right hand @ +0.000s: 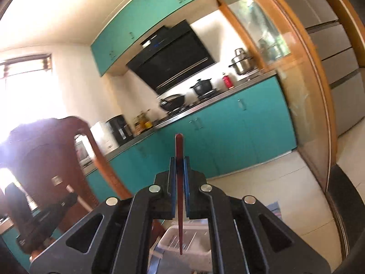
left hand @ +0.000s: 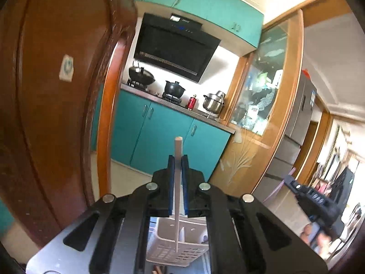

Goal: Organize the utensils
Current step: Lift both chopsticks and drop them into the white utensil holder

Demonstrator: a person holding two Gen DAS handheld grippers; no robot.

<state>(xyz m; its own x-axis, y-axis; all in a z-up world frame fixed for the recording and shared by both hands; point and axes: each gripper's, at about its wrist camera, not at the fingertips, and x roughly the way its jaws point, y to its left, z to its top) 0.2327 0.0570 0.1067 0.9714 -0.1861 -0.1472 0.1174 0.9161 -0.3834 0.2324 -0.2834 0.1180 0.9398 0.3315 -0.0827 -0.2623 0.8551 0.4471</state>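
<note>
Left tool clamped tight on a white chopstick, blue pads pressed to both its sides, stick standing upright between them: blunt end poking above the fingertips, thin tip hanging straight down below the tool body. Directly under that tip, the white slotted utensil basket, open top facing up, tip seen against its inner divider but whether inside the rim or just above it, cannot tell. Long axis of the stick in line with the drop, so probably just a straight lowering needed, no re-angling.

Right tool likewise closed hard on a dark red chopstick, same upright pose, tip pointing down toward the basket seen in the right wrist view below and a touch to the right of the tip. Stick tilted very slightly off the tool's centre line.

Both tools pointing out roughly level at the teal kitchen cabinets, baskets well beneath them. Right tool also visible low at the right edge of the left wrist view, a hand behind it. Neither hand clearly nearer the basket; both sticks hang over it. Main risk judged: tips colliding with each other or with the divider on the way down
</note>
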